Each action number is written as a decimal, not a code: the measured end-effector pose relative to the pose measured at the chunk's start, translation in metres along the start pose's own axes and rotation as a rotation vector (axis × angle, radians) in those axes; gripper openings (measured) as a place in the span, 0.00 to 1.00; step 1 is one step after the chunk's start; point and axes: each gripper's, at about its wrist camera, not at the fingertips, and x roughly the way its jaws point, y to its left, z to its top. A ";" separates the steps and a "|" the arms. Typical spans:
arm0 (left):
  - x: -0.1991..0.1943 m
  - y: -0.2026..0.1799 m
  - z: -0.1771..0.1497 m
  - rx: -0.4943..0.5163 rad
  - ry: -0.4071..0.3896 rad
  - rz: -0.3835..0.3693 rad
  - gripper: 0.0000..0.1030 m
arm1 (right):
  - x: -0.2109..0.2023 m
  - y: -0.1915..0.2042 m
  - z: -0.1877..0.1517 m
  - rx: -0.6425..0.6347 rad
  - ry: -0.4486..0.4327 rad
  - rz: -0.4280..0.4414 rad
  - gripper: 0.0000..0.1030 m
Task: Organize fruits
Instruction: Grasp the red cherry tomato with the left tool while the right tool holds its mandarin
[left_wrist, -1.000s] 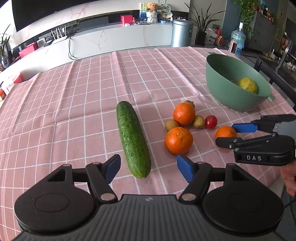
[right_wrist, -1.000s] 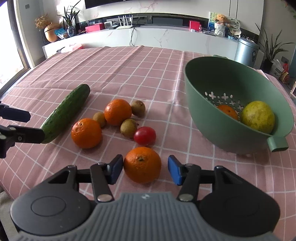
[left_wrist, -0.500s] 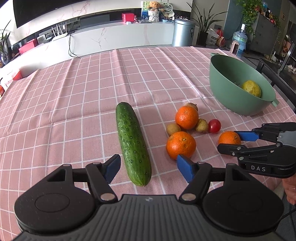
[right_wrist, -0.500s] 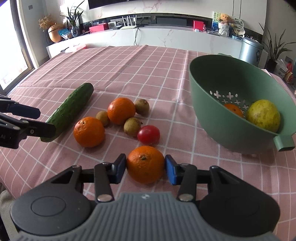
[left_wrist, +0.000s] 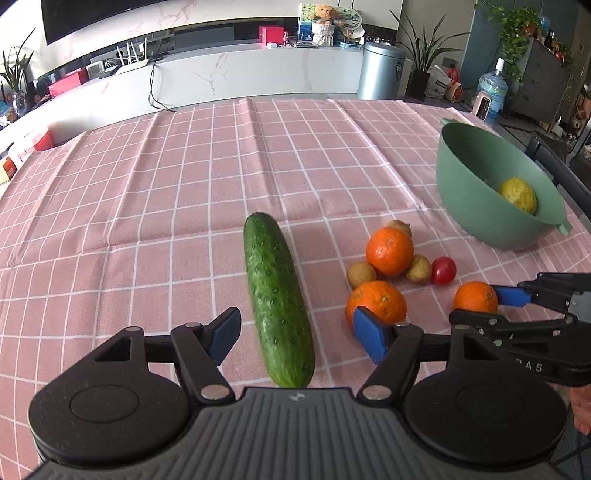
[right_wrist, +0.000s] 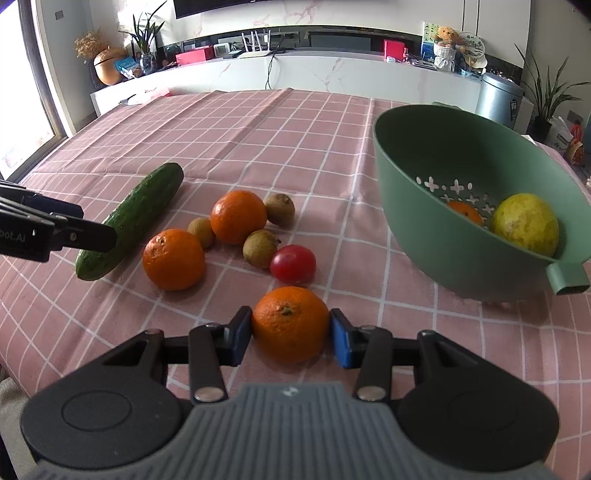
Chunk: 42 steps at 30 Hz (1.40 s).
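Right hand-held gripper (right_wrist: 290, 334) grasping the nearest orange (right_wrist: 290, 324), still on the counter (right_wrist: 258, 129). Pick step, I'd say. Next: lift, carry over to green bowl (right_wrist: 424, 221). Left hand-held gripper (left_wrist: 295, 334) spread wide over cucumber (left_wrist: 275, 295).

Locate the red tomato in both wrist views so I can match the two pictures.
Left wrist view: the red tomato lies right of centre, at the right edge of the fruit cluster, below-left of the green bowl.
Right wrist view: the tomato sits near centre, just beyond the orange gripped by the right hand-held gripper.
Shared landmark: the green bowl.
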 end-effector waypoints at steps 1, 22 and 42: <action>0.000 -0.001 0.002 0.003 -0.003 -0.004 0.80 | -0.001 -0.001 0.001 0.004 -0.002 -0.001 0.41; 0.034 -0.074 0.029 0.251 0.012 -0.197 0.74 | -0.017 -0.032 -0.001 0.061 -0.013 -0.010 0.41; 0.078 -0.135 0.021 0.890 0.023 -0.274 0.33 | -0.032 -0.070 -0.014 0.147 0.003 -0.001 0.41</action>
